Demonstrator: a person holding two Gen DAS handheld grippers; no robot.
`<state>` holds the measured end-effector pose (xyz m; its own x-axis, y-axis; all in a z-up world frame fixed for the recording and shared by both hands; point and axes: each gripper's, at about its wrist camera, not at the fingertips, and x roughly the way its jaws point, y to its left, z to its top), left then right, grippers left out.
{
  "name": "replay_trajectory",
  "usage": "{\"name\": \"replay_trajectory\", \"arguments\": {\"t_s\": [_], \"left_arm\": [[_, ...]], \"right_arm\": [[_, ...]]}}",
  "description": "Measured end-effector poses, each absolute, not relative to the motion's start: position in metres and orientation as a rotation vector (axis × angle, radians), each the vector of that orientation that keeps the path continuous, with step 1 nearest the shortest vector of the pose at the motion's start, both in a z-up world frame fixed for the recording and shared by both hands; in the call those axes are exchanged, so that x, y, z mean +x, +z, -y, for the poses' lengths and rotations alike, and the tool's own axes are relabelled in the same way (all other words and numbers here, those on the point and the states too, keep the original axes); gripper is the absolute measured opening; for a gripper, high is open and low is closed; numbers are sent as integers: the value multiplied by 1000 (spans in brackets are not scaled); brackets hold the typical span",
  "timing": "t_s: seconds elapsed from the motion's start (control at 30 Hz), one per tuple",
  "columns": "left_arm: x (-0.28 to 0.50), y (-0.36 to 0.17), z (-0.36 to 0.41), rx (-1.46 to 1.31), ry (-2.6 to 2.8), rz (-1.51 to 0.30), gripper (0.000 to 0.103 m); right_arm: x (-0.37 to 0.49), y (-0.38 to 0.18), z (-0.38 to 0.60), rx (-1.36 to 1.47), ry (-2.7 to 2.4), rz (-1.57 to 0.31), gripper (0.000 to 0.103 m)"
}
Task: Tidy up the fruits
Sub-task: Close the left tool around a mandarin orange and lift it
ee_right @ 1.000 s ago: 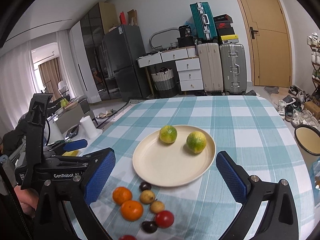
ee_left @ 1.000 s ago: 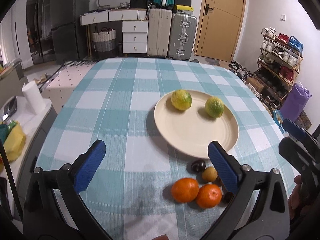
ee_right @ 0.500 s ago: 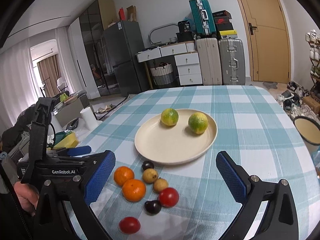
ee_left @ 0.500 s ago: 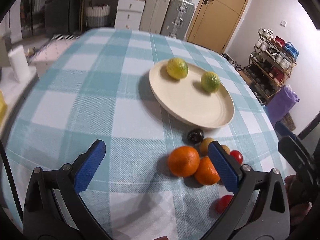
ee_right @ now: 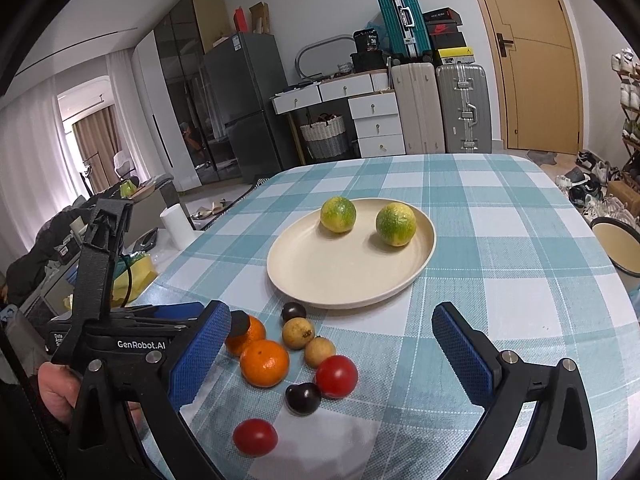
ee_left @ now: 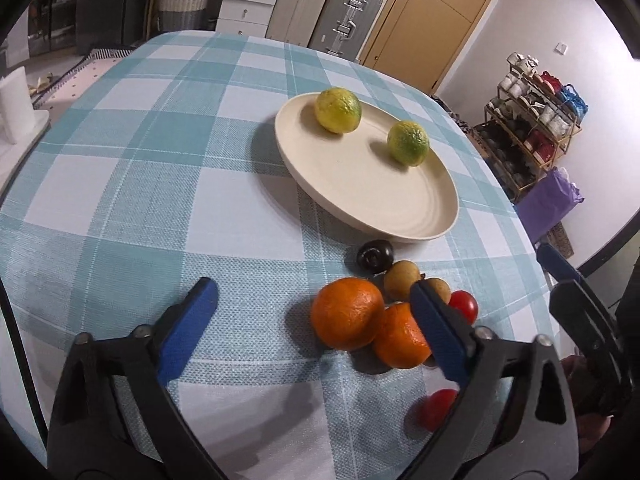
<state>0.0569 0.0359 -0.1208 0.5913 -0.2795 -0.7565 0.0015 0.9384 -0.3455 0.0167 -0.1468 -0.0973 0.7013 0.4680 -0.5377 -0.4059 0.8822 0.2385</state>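
Observation:
A cream plate (ee_left: 360, 184) on the checked tablecloth carries two green-yellow citrus fruits (ee_left: 338, 110) (ee_left: 408, 142). In front of it lie two oranges (ee_left: 347, 312) (ee_left: 400, 340), a dark plum (ee_left: 374, 255), longans (ee_left: 402, 280) and tomatoes (ee_left: 464, 304). My left gripper (ee_left: 314, 296) hangs over the nearer orange. Its jaws are closing and stand either side of that orange without touching it. My right gripper (ee_right: 332, 316) stands open above the small fruits (ee_right: 336, 376), holding nothing. The right finger of the left gripper hides part of the second orange.
A white enamel bowl (ee_right: 616, 248) sits at the table's right edge. A paper roll (ee_right: 174, 224) stands on a side surface to the left. Suitcases (ee_right: 440, 108) and a shoe rack (ee_left: 536, 112) stand beyond the table. A hand (ee_right: 56, 392) grips the left tool.
The left gripper has sunk and tipped down toward the oranges, and its jaws have drawn in a little. The right gripper has dropped slightly, bringing more of the small fruits into view.

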Motion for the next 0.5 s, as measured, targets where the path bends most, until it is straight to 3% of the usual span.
{"name": "replay_trajectory", "arguments": {"t_s": [0.47,0.5], "left_arm": [[58,-128,-31,-399,-326,-964,43],[59,-129,-33,-397,-321,-963,35]], "right_arm": [[18,-102,149,124,495,-637,103],[18,-102,149,124,494,-638,103]]}}
